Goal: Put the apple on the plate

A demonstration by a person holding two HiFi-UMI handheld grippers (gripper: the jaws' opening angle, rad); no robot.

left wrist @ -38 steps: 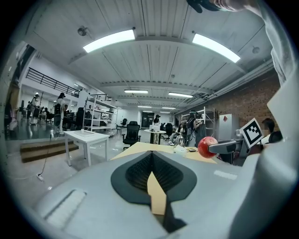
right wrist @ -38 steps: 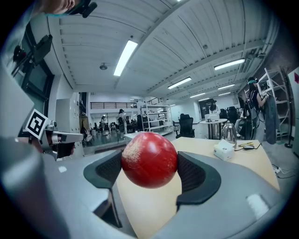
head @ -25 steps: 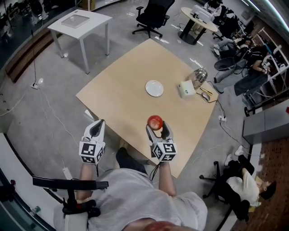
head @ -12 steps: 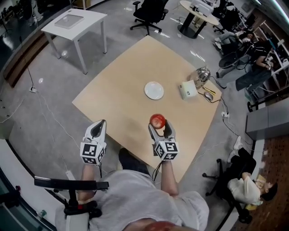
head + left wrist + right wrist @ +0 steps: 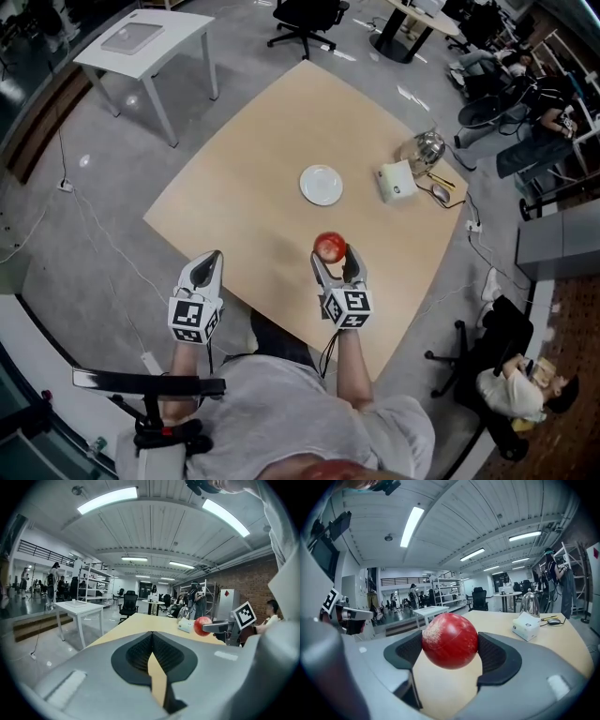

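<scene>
Over the near edge of the tan wooden surface (image 5: 244,178), the right gripper (image 5: 331,258) has its fingers clamped on the round red apple (image 5: 329,246), hiding its lower sides. The small round white plate (image 5: 322,185) lies mid-surface, well apart. The left gripper (image 5: 210,258), fingers together, hangs beyond the near-left edge.

This is a big open office that doubles as a lab hall. My pale wooden worktop (image 5: 244,178) stands on a bare grey floor (image 5: 56,253), with a black swivel chair (image 5: 302,17), a white side table (image 5: 150,36) and seated people (image 5: 511,392) around it. Looking level, I see long strip lights (image 5: 107,499) on a ribbed ceiling, metal shelving racks (image 5: 91,581), a brick wall (image 5: 248,578) and a railed upper gallery (image 5: 42,552).
</scene>
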